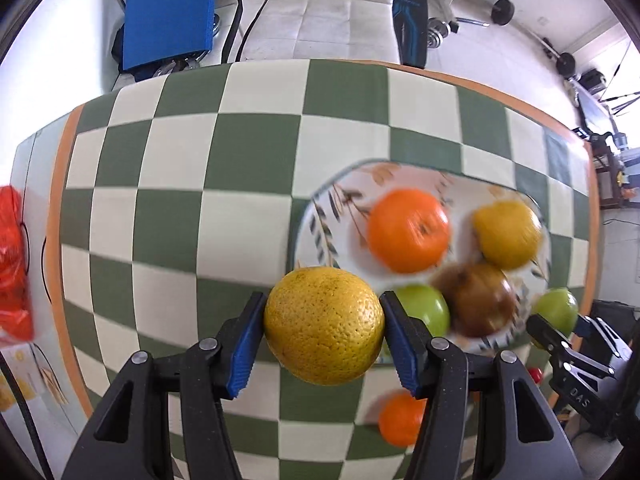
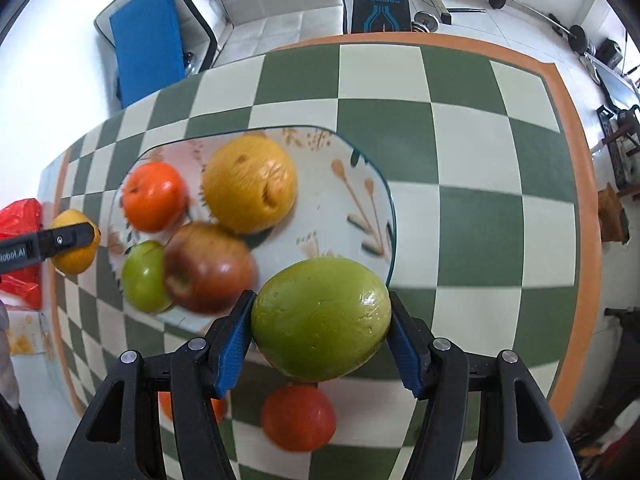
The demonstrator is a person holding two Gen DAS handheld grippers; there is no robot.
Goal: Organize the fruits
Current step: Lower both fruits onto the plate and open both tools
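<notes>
Fruit in both claws right now. Left gripper (image 1: 322, 330) is clamped on a yellow-green orange (image 1: 324, 325), blue pads pressing its two sides, the fruit held up off the checkered tablecloth (image 1: 180, 220) just beside the near-left edge of the patterned plate (image 1: 320, 216). Right gripper (image 2: 320, 330) is clamped the same way on a green mango (image 2: 321, 318), which hangs over the plate's near-right rim (image 2: 384, 200) (from the left wrist view you catch that same mango (image 1: 558, 314) poking out beyond the right gripper's black finger).

On the plate, four fruits are bunched together: a bright orange tangerine (image 2: 154, 196) at the far left, a big yellow orange (image 2: 250, 184) next to it, a reddish-brown apple (image 2: 208, 266) in front of them, and a small green apple (image 2: 144, 276) tucked against the apple's left side. The plate's right half is bare, showing its leaf print.

Down on the cloth, below the held mango, sits a red-orange fruit (image 2: 298, 416), with another orange fruit (image 2: 192, 404) partly hidden behind the right gripper's left finger. Both plate and loose fruit look blurred.

Off the table's left end there's a red plastic bag (image 2: 20, 220). Beyond the far edge, a white tufted seat (image 1: 328, 12) and a blue pad (image 1: 168, 12).
</notes>
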